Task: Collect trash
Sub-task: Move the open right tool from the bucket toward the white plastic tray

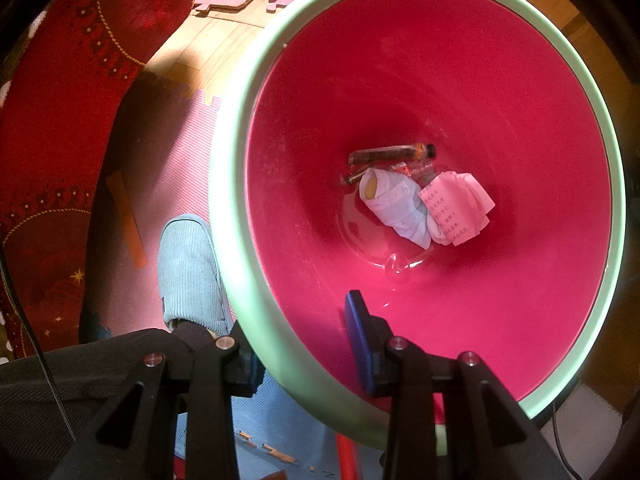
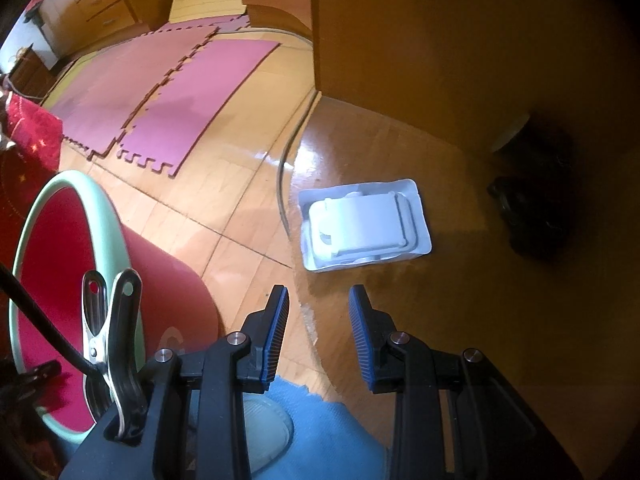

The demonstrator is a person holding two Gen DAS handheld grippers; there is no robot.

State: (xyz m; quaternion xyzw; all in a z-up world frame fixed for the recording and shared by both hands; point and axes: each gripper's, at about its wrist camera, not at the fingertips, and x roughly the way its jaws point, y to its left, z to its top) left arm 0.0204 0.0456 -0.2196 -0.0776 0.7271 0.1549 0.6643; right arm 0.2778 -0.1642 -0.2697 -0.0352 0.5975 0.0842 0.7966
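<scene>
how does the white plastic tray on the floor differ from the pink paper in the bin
The white plastic tray lies flat on the bare wooden floor, outside the bin; the pink paper is crumpled at the bin's bottom among other trash. The tray is rigid, moulded and plain; the paper is soft and printed with text. Both are light litter.

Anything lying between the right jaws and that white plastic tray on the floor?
Nothing visible. Only bare wooden floor lies between the open right gripper and the white plastic tray. A thin cable runs past the tray's left edge, off the direct line.
</scene>
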